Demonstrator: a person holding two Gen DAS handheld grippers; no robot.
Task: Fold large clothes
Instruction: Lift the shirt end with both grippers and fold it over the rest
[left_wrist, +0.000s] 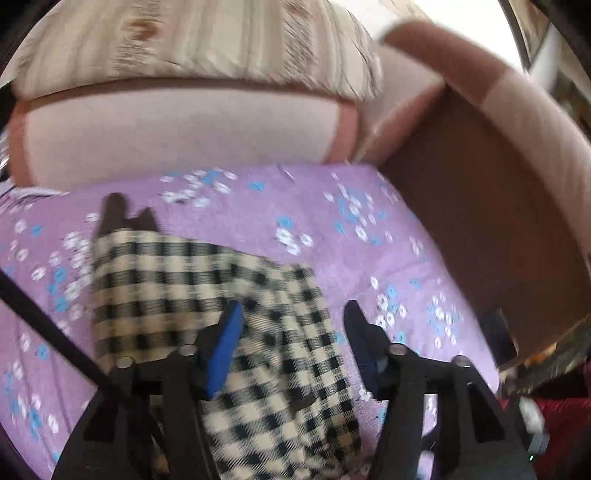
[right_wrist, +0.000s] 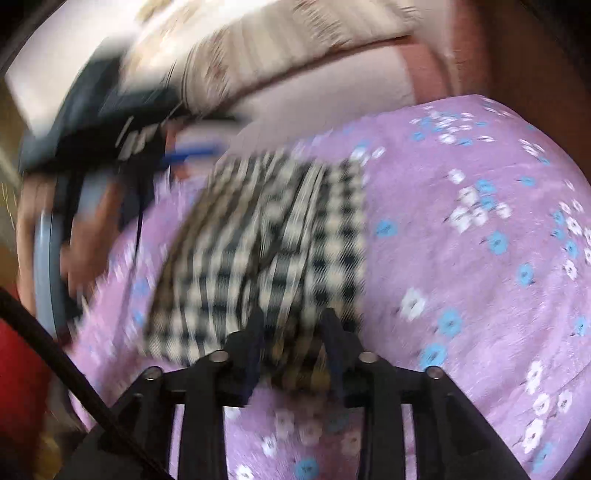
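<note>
A black-and-cream checked garment (left_wrist: 207, 291) lies partly folded on a purple flowered bedspread (left_wrist: 369, 229). My left gripper (left_wrist: 291, 314) is open above the garment's near end, with the cloth running between and below its fingers. In the right wrist view the same garment (right_wrist: 280, 236) stretches away from me. My right gripper (right_wrist: 291, 321) has its fingers close on either side of a bunched edge of the garment. The left gripper (right_wrist: 192, 153) shows blurred at the upper left of that view, beyond the garment.
A pink sofa back (left_wrist: 177, 129) with a striped cream cushion (left_wrist: 192, 40) lies beyond the bedspread. A brown armrest panel (left_wrist: 480, 206) stands at the right. The bedspread (right_wrist: 480, 221) extends to the right of the garment. Both views are motion-blurred.
</note>
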